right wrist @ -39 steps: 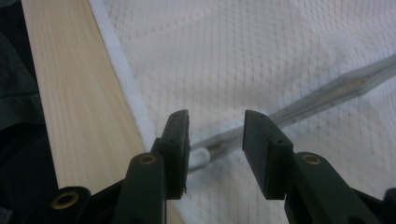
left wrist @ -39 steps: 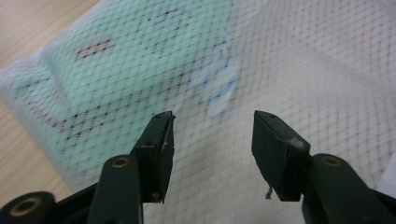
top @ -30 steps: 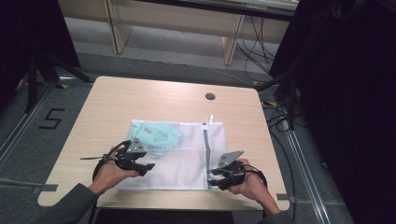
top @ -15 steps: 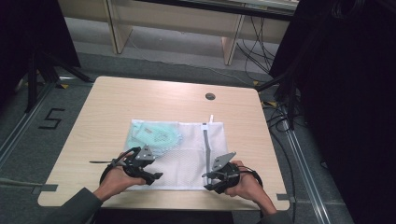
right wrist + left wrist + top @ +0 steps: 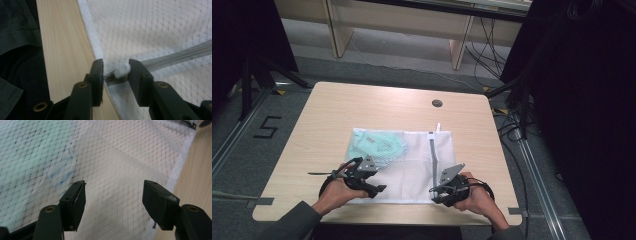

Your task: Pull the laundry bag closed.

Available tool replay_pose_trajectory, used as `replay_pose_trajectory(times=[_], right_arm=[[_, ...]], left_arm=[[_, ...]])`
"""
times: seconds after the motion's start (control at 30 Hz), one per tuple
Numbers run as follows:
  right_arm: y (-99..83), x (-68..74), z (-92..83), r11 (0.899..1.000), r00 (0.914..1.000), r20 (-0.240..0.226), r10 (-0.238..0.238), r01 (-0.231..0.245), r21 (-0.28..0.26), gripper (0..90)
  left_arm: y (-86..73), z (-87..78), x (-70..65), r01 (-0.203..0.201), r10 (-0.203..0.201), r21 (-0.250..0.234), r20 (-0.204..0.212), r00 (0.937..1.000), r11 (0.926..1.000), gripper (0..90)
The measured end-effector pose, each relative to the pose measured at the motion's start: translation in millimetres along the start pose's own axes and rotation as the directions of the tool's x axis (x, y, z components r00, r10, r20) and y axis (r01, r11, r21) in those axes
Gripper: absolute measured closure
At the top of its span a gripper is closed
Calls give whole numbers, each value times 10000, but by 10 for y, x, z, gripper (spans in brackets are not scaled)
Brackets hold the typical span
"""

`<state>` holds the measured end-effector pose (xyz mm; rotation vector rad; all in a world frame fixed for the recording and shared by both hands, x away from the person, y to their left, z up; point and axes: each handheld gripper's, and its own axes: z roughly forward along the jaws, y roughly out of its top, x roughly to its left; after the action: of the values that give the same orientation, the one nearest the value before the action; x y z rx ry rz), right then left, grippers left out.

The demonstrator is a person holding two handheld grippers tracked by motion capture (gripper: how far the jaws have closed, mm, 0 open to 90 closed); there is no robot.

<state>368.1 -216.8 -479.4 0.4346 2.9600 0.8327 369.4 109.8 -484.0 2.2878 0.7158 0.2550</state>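
**A:** What is your right gripper point(image 5: 113, 72) doing?

**B:** Its jaws have just been closing, and the white zipper pull point(image 5: 119, 72) sits between them. The right-hand pad touches the pull's rounded end; the other pad is just beside the small metal end (I cannot tell whether it presses yet). So I'd call it a light pinch on the pull.

**A:** And where is that pull?

**B:** At the near end of the grey zipper point(image 5: 175, 56), right by the white hem of the mesh bag point(image 5: 155, 30). In the high view that is the bag's near edge, close to the table's point(image 5: 362, 107) front edge, with my right hand point(image 5: 472, 195) behind the gripper.

**A:** The left gripper point(image 5: 113, 205)?

**B:** Spread wide, the jaws having just been opening. Nothing is between the pads; they hover over the mesh, near the bag's hem on the near side.

**A:** What's in the bag?

**B:** A pale green cloth point(image 5: 379, 145), showing through the mesh at the far left part, just beyond my left gripper in the high view. The zipper runs from the near edge to the far edge, right of the bag's middle.
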Motion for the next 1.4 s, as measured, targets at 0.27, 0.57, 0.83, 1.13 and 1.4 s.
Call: replay_pose_trajectory(times=[0.27,0.57,0.83,1.13,1.4], right_arm=[[2,17,9,9999,9999,-146,-86,88,129,703],[25,27,3,9990,9994,-139,-329,333,305,794],[19,20,-21,9990,9994,-190,-279,286,345,860],[25,11,-58,9994,9999,-123,5,-1,353,864],[42,-25,-136,9990,9989,179,438,-437,-47,864]], left_arm=[[-2,9,-14,198,-198,59,15,9998,9998,347],[-1,13,-3,89,-89,39,-76,9999,10000,345],[0,10,-17,201,-201,39,-4,9998,9998,345],[57,-19,-62,108,-105,-474,70,9999,9988,346],[196,157,-333,151,-91,-942,639,9979,9954,347]])
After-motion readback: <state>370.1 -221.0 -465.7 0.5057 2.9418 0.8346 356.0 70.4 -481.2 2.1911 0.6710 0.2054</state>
